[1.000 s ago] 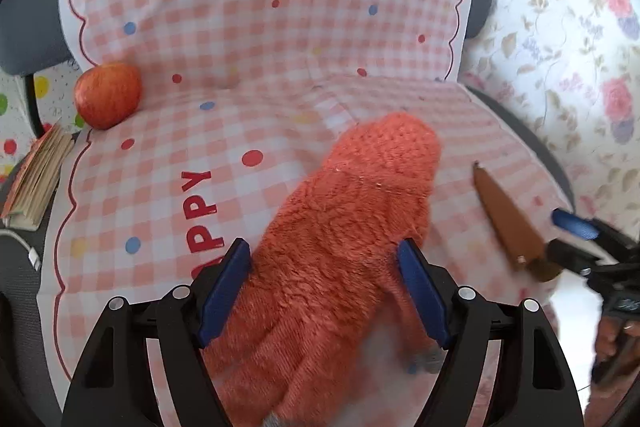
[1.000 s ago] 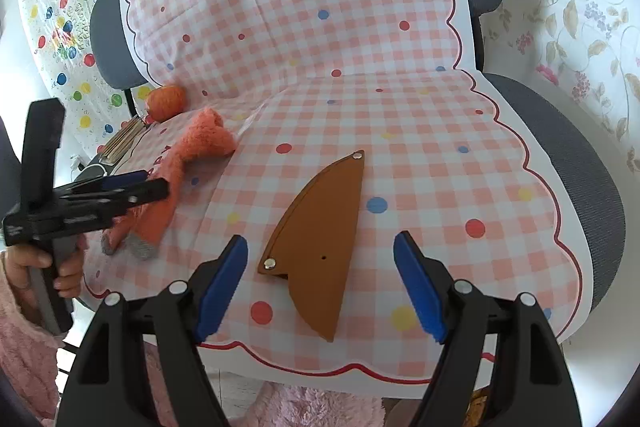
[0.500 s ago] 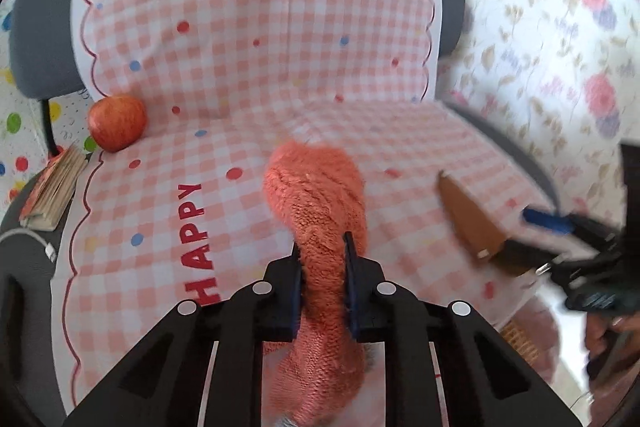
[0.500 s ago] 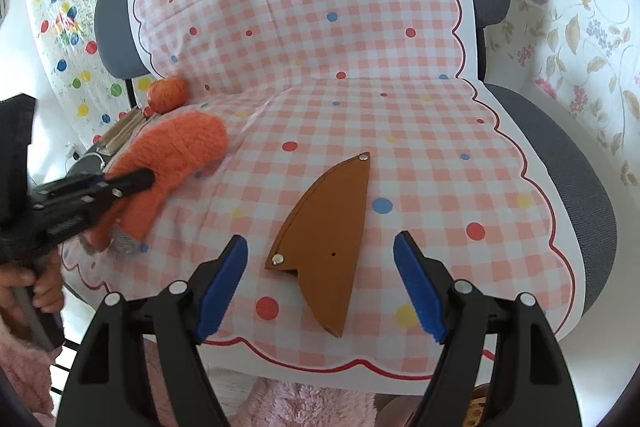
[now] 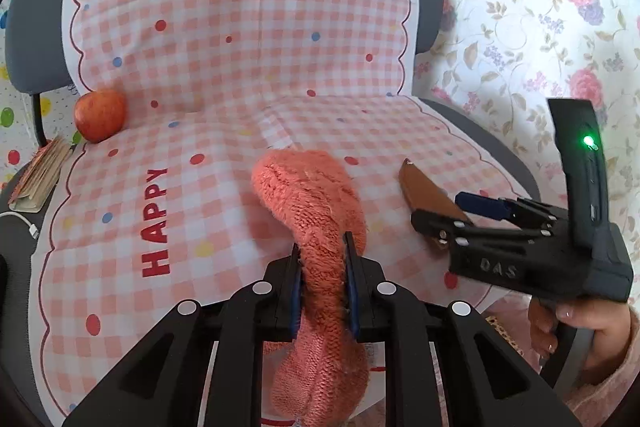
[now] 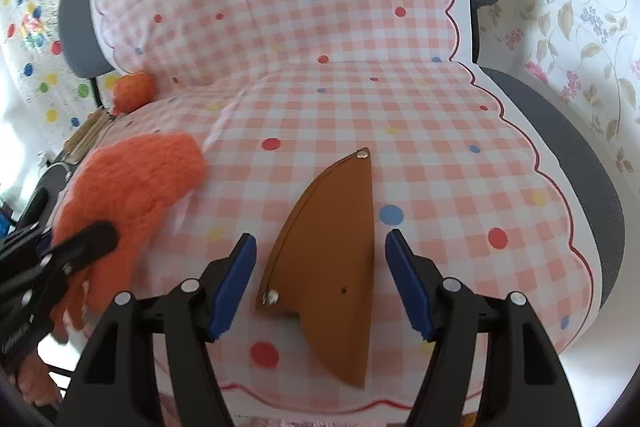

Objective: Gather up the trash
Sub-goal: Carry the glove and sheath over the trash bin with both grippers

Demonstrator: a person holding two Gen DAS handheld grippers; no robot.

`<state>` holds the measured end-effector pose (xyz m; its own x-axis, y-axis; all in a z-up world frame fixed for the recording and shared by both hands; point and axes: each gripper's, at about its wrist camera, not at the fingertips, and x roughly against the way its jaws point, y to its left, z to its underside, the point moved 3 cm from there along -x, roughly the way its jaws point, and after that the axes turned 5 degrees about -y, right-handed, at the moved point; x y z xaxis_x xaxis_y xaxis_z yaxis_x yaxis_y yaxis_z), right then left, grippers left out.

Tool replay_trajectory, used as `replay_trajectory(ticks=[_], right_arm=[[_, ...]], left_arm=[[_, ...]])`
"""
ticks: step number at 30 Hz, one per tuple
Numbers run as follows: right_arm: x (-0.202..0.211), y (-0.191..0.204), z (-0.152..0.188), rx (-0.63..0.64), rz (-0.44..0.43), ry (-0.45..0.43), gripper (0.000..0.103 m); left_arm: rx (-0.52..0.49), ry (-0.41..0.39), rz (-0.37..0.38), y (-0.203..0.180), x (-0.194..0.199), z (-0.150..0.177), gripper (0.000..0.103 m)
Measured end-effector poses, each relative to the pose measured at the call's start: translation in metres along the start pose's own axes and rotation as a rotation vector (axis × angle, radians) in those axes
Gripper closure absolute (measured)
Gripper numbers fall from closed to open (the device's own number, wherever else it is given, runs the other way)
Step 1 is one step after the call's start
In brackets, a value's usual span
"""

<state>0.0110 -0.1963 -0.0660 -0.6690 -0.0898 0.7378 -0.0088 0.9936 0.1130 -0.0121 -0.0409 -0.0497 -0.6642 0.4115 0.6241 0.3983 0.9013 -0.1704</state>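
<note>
An orange knitted glove is pinched in my left gripper, which is shut on its middle; the glove's ends droop above and below the jaws, over the pink checked cover of a chair seat. In the right wrist view the same glove shows at left. A brown leather sheath lies flat on the seat between the blue pads of my right gripper, whose jaws are closing but stand apart from it. The sheath and right gripper also show in the left wrist view.
A red apple sits at the seat's back left corner. A worn book and a white cable lie beside it on the grey chair edge. Floral cloth hangs to the right. A person's hand holds the right gripper.
My left gripper has closed on the orange glove and lifted it off the seat. My right gripper has moved down over the brown sheath, its jaws narrowing a little.
</note>
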Motion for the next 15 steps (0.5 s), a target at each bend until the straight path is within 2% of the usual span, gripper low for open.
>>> replay_trajectory(ticks=[4, 7, 10, 12, 15], right_arm=[[-0.002, 0.003, 0.0, 0.026, 0.025, 0.003, 0.039], [0.0, -0.001, 0.001, 0.033, 0.043, 0.005, 0.048], [0.003, -0.002, 0.003, 0.05, 0.058, -0.005, 0.049], [0.007, -0.002, 0.005, 0.054, 0.054, -0.019, 0.049], [0.019, -0.002, 0.007, 0.04, 0.017, -0.046, 0.049]], left_arm=[[0.012, 0.015, -0.02, 0.009, -0.001, 0.004, 0.085], [0.013, 0.039, -0.051, 0.017, -0.003, 0.007, 0.085], [0.018, 0.048, -0.081, 0.025, -0.003, 0.01, 0.084], [0.018, 0.037, -0.102, 0.03, 0.0, 0.01, 0.084], [0.0, -0.036, -0.075, 0.03, 0.015, 0.004, 0.086]])
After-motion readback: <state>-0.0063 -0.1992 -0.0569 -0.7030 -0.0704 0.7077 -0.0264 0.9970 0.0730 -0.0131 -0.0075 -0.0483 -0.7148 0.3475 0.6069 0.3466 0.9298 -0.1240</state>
